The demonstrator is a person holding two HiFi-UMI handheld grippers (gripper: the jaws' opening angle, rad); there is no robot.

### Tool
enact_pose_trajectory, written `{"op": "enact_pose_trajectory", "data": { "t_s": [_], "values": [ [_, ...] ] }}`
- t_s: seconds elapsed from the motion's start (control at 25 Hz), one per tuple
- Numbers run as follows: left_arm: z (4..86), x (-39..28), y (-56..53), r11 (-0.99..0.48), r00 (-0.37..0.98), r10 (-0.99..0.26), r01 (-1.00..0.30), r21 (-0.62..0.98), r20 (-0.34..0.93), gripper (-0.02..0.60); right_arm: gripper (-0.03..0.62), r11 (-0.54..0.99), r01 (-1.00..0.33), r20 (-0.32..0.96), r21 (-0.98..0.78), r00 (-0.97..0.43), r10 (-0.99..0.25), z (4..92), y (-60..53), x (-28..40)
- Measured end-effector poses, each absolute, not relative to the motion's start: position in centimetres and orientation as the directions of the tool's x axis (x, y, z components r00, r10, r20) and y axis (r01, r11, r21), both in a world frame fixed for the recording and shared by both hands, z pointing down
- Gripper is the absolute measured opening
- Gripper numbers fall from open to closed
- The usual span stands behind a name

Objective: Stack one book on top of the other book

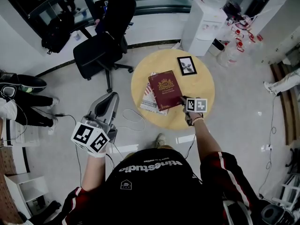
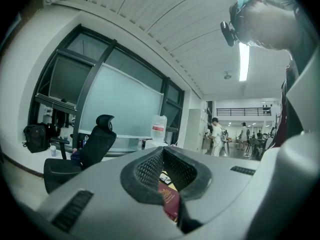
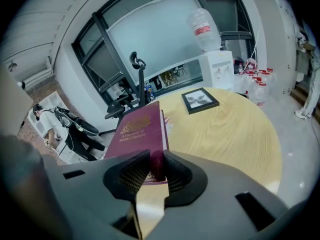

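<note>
Two hand-held claws are in view, and we see them from overhead and along their own jaws. Our right claw (image 3: 156, 165) tilts down toward a round wooden table (image 1: 206, 86) and pinches the near corner of a maroon book (image 3: 136, 130), whose gold-lettered cover stretches away from the pads. That book lies partly on top of a second book (image 1: 148, 101), a paler one with red and white on its cover, whose edge peeks out from under the maroon cover to the left of this claw. Farther beyond the claw, apart from both books, a black picture frame (image 1: 187, 65) lies flat on the table. Our left claw (image 2: 162, 151) is held level off the table's left side, well apart from the books, its tips pressed together with nothing between them. Ahead of it stands a black office chair (image 2: 82, 154), and past the table a water dispenser (image 1: 202, 29).
</note>
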State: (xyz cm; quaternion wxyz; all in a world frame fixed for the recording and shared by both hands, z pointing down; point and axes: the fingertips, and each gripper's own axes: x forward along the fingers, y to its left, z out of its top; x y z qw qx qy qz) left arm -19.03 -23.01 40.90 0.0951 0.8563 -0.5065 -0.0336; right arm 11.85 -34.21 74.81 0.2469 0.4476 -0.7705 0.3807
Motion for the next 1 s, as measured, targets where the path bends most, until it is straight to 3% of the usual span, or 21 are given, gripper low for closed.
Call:
{"op": "enact_pose_trajectory", "data": {
  "t_s": [0.64,1.0],
  "values": [
    [40.4,-18.1,-21.6,-0.546,0.56,-0.827,-0.819,0.177,0.041,0.017,0.078,0.183,-0.85,0.675,-0.495,-0.508,-0.534,74.7,-29.5,12.3],
    [39.7,-17.7,-21.0,-0.573,0.585,-0.811,-0.804,0.161,0.032,0.017,0.074,0.314,-0.743,0.62,-0.59,-0.667,-0.413,74.3,-25.9,8.0]
  ]
}}
